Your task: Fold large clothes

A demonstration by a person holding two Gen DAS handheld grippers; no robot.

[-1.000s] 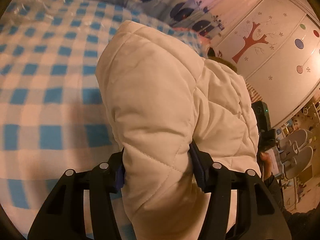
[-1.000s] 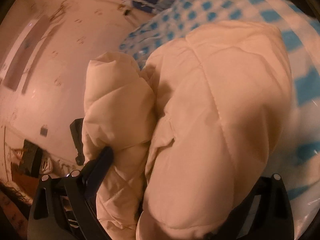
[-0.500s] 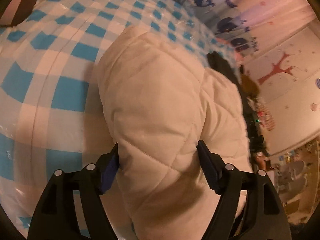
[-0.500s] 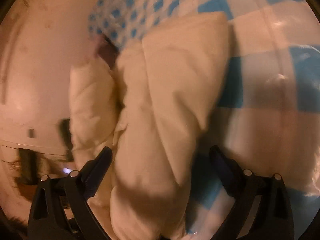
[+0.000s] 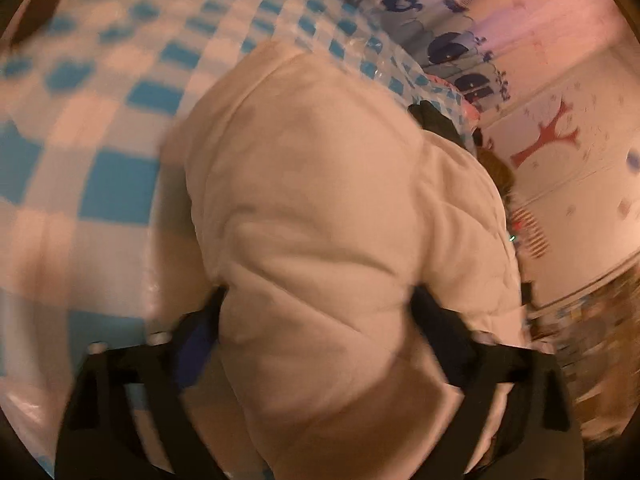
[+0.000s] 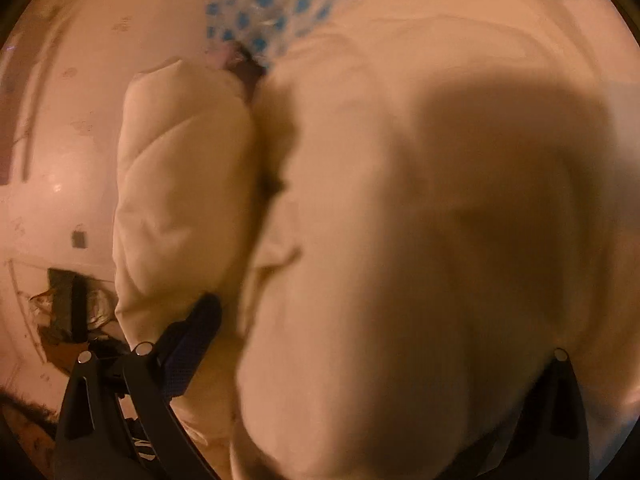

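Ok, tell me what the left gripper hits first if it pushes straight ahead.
Most likely the cream quilted jacket: its bulk already sits between the left gripper's spread fingers and fills the view ahead. The checked bedcover lies beyond.

You are looking at the cream quilted padded jacket lying on the blue-and-white checked bed cover, which is stretching to nine and twelve o'clock. The whale-print bedding is sitting behind it at one o'clock, the tree-decorated wardrobe standing at three.
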